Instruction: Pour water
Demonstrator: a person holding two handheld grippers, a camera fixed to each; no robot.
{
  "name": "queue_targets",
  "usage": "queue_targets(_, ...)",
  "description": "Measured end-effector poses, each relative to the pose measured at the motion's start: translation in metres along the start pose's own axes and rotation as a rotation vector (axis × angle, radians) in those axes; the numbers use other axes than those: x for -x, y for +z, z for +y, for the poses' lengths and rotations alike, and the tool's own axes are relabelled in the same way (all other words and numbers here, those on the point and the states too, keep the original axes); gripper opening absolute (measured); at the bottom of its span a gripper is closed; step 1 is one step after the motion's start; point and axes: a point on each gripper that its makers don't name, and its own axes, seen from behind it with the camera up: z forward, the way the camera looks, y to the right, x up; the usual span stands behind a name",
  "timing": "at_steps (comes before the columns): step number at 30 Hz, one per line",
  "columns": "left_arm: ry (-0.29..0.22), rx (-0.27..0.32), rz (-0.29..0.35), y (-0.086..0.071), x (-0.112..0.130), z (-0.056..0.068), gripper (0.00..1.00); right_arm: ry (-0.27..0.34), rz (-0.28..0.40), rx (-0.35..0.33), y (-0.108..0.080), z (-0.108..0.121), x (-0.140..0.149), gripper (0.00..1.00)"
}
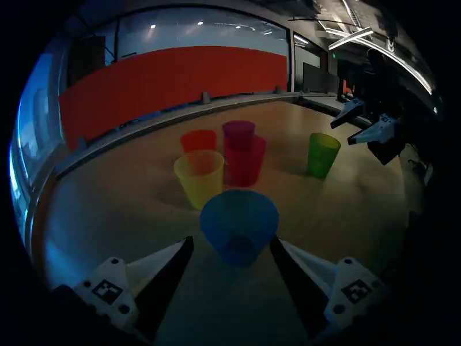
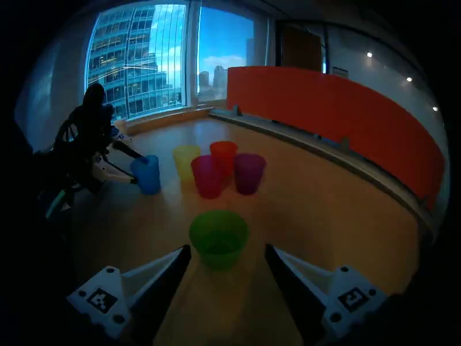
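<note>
Between the left gripper's fingers: a translucent blue plastic cup (image 1: 239,230) is standing upright on the table, mouth up and long axis vertical, lying straight ahead and close in.
Left gripper (image 1: 230,239): its fingers are standing spread, one on each side of the blue cup. I cannot tell whether the pads are touching its wall.
Right gripper (image 2: 226,247): it is also standing spread, straddling a translucent green plastic cup (image 2: 219,236), with a gap showing on that cup's right side.
Nearer hand: each gripper is facing its own cup, and the green cup is sitting well apart, far and to the right of the blue cup.
Water: no level is showing in either cup.
Likely step: closing on a cup before lifting and tipping it, as I judge it.
Middle cluster: a yellow plastic cup (image 1: 200,176), a crimson plastic cup (image 1: 245,161), an orange plastic cup (image 1: 199,140) and a purple plastic cup (image 1: 238,130) are crowding together beyond the blue cup.
Surface: a pale wooden tabletop (image 1: 115,207) is lying flat and dimly lit.
Room: a long orange-red partition panel (image 1: 173,81) is running along the far edge, and tall windows (image 2: 138,57) are showing city towers.
</note>
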Motion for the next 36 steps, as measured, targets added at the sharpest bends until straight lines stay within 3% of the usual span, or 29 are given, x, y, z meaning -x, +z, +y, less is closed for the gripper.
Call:
queue_targets(17,-0.029,-0.103,-0.017,-0.035,0.022,-0.033,0.99,0.048,0.050,0.055,-0.014,0.005,0.001,1.00)
queue_targets(23,-0.059,-0.180,0.009,-0.045,0.022,-0.057,0.99,0.096,0.101,0.114,-0.022,0.013,-0.002,1.00)
queue_targets(29,-0.111,-0.270,0.112,-0.058,0.003,-0.087,0.99,0.155,0.199,0.224,-0.039,0.036,-0.019,1.00)
queue_targets(36,-0.158,-0.349,0.261,-0.072,-0.033,-0.110,0.99,0.197,0.289,0.347,-0.058,0.059,-0.030,1.00)
